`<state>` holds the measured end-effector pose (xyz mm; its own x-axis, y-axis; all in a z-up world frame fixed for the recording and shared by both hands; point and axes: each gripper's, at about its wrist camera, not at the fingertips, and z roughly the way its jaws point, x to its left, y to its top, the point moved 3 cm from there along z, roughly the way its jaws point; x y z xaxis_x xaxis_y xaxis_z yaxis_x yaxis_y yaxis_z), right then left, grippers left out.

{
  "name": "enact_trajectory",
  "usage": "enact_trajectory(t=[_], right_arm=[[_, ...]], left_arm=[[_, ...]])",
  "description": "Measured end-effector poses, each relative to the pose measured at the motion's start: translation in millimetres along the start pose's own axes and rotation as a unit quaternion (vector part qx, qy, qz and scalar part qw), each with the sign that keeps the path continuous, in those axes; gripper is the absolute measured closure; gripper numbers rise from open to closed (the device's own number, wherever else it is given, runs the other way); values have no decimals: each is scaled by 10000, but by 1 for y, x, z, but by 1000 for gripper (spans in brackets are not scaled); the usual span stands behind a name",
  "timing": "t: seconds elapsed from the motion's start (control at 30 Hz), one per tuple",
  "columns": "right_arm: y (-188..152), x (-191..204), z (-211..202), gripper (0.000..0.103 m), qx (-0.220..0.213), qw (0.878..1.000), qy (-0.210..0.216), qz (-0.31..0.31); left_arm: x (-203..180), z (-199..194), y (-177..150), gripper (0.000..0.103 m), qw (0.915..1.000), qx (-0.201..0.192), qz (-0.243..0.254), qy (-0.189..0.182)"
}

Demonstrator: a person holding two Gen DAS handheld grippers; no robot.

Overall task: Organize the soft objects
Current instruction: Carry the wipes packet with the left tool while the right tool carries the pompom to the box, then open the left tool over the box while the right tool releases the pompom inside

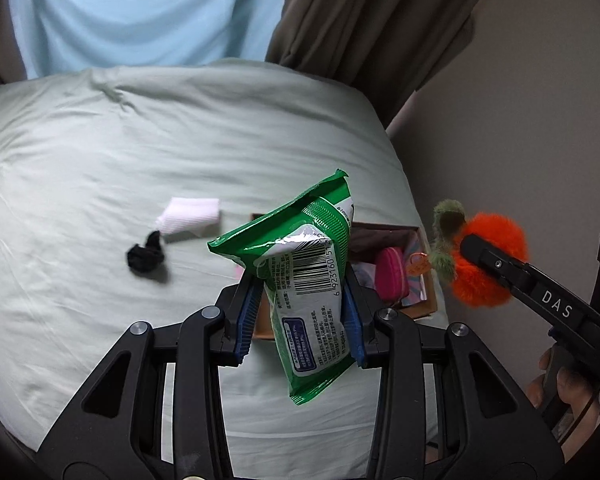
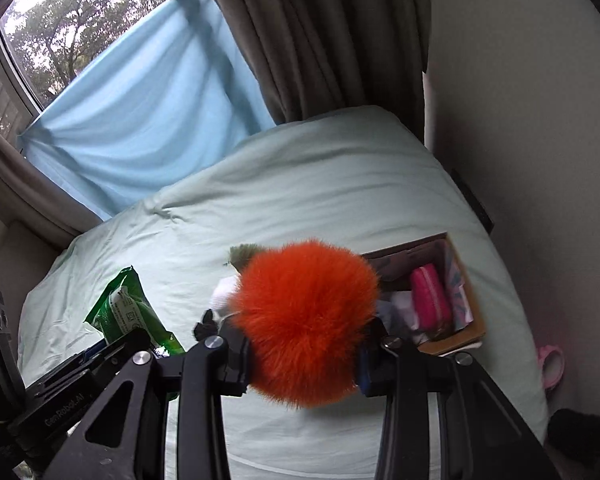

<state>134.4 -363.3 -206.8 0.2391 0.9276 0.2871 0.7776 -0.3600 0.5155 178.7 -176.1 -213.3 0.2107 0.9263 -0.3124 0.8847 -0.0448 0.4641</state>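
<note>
My left gripper (image 1: 302,312) is shut on a green and white wipes pack (image 1: 300,276) and holds it above the bed, just left of an open cardboard box (image 1: 424,300). My right gripper (image 2: 304,354) is shut on a fluffy orange plush with a green tuft (image 2: 306,320), held in the air beside the box (image 2: 470,322). The plush (image 1: 488,260) and the right gripper also show in the left wrist view; the wipes pack (image 2: 130,314) shows in the right wrist view. A white sock (image 1: 190,216) and a black sock ball (image 1: 145,256) lie on the sheet.
The box holds a pink pouch (image 2: 430,298) and other soft items. The pale green bed (image 1: 80,200) ends at a wall on the right. Brown curtains (image 2: 320,40) and a light blue cloth (image 2: 140,108) hang behind. A pink slipper (image 2: 552,364) lies on the floor.
</note>
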Motion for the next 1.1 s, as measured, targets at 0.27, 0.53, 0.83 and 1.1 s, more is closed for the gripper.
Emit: enact_trajectory(t=[0.27, 0.53, 0.83, 1.1], right_arm=[[23, -65, 67, 68, 540, 9984, -8, -139], [18, -97, 145, 68, 1259, 9916, 87, -288], [9, -107, 206, 68, 1824, 9824, 329, -239], [7, -113, 228, 3, 2076, 9773, 411, 13]], left_arm=[[-36, 89, -13, 69, 9976, 637, -71, 274], [-36, 182, -33, 69, 9872, 1456, 15, 652], [-41, 238, -39, 69, 9705, 2041, 711, 1066], [-45, 240, -42, 1, 9626, 2070, 1047, 1399]])
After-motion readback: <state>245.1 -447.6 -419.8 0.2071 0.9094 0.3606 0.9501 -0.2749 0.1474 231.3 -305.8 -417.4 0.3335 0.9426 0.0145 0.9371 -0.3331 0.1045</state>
